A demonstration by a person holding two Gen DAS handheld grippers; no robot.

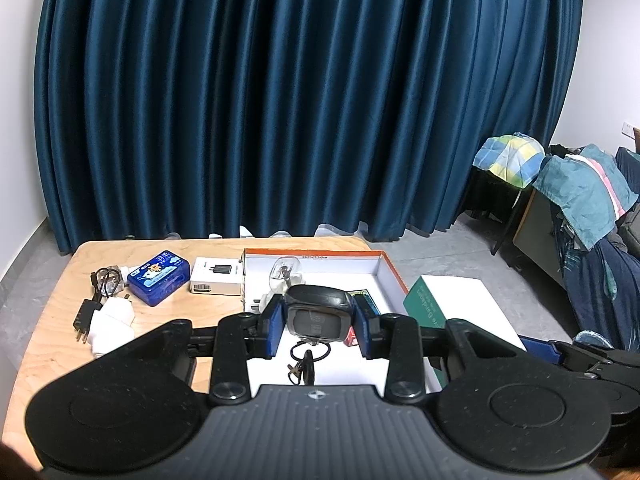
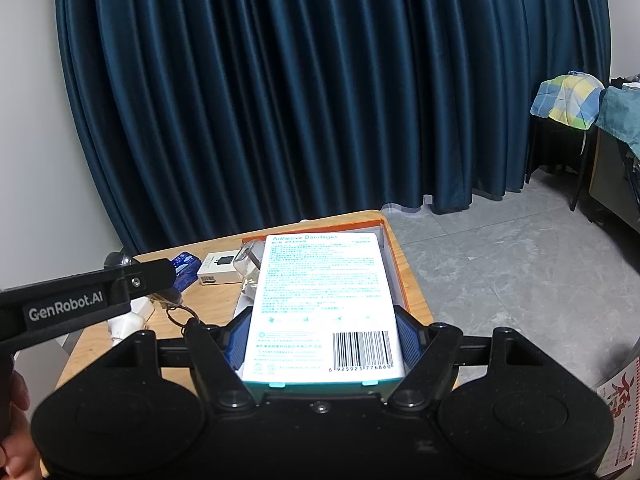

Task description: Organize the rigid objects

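Note:
My left gripper point(image 1: 318, 320) is shut on a black car key fob point(image 1: 318, 312), whose key ring and keys point(image 1: 306, 360) dangle below it over the open white box with an orange rim point(image 1: 312, 254). Inside that box lie a clear bulb-shaped item point(image 1: 285, 270) and a small patterned pack. My right gripper point(image 2: 320, 340) is shut on a white and teal box of adhesive bandages point(image 2: 320, 300), held flat above the orange-rimmed box point(image 2: 394, 264). The same bandage box point(image 1: 448, 300) shows at the right in the left wrist view. The left gripper's arm point(image 2: 80, 300) crosses the right wrist view.
On the wooden table point(image 1: 56, 304) lie a blue tin point(image 1: 159, 278), a white charger box point(image 1: 218, 276), a black cable point(image 1: 105, 280), a black plug point(image 1: 84, 320) and white adapters point(image 1: 114, 322). Blue curtain behind; a bed with clothes at the right. A hand point(image 2: 14, 432) shows at lower left.

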